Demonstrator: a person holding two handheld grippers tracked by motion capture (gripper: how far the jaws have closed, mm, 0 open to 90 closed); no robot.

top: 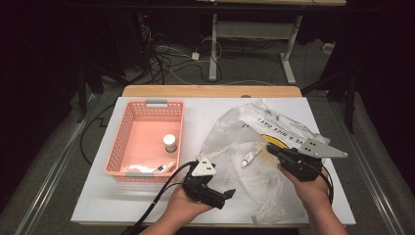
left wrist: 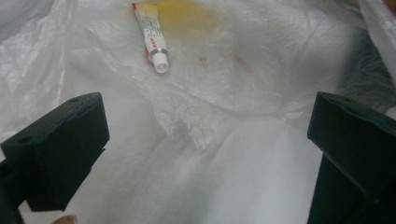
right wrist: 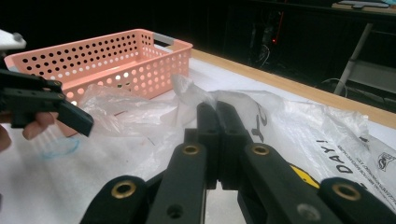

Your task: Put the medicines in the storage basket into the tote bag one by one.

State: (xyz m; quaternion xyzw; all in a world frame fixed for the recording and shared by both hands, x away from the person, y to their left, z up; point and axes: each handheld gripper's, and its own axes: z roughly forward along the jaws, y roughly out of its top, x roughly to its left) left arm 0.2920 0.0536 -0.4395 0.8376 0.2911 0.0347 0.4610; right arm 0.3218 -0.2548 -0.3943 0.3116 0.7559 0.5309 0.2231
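Right gripper [top: 272, 150] pinches plastic bag [top: 230, 137]; tube [left wrist: 152, 35] lies inside

Thin crinkled translucent plastic bag [top: 244, 142], glossy small tube [left wrist: 152, 35], perforated pink plastic basket [top: 128, 127].

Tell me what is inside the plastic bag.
Inside the clear plastic bag lies one small white tube with a white cap, seen through the film. A yellow patch shows behind it. Crumpled folds and printing hide the rest of the bag's inside.
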